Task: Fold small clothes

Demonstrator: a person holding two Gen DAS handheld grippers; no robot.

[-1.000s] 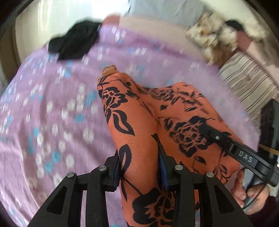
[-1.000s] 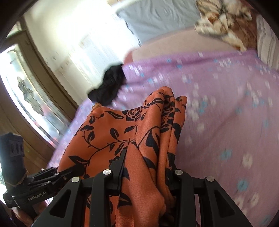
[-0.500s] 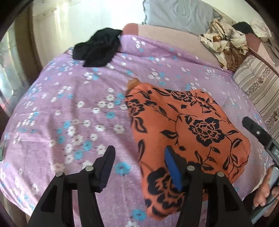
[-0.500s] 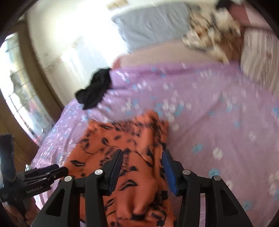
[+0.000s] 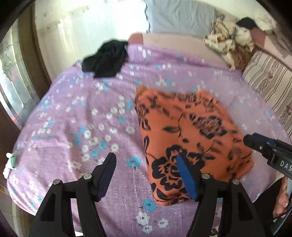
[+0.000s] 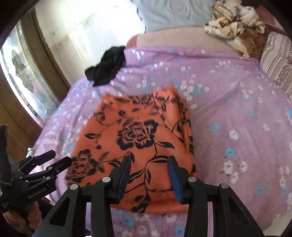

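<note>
Lying folded on the purple flowered bedspread [image 5: 76, 127] near its front edge, the orange garment [image 5: 189, 138] with black flower print forms a rough rectangle, flat on top and with stacked layers showing along its right side in the right wrist view [image 6: 138, 145]. The left gripper [image 5: 146, 175] hovers above the bedspread with its jaws spread and opening wider; nothing is between them except open air over the cloth below, its right finger overlapping the garment's near left corner in the left wrist view and its left finger over bare bedspread. The right gripper [image 6: 149, 175] hangs over the near edge of the garment with its jaws apart and closing a little; the pads do not press on the fabric, which lies beneath them rather than between them. Each gripper shows in the other's view: the right one at the right edge [image 5: 268, 151], held by a hand [image 5: 282, 200], and the left one at the lower left [image 6: 43, 167], also held by a hand [image 6: 21, 217]. A crumpled black garment [image 6: 106, 66] lies at the far left corner of the bed, well apart from the orange one. Farther back are a grey pillow [image 5: 180, 16], a bundled brown and cream cloth [image 6: 235, 23], and a striped cushion [image 5: 272, 83] on the right. Parts of both views are blurred.
</note>
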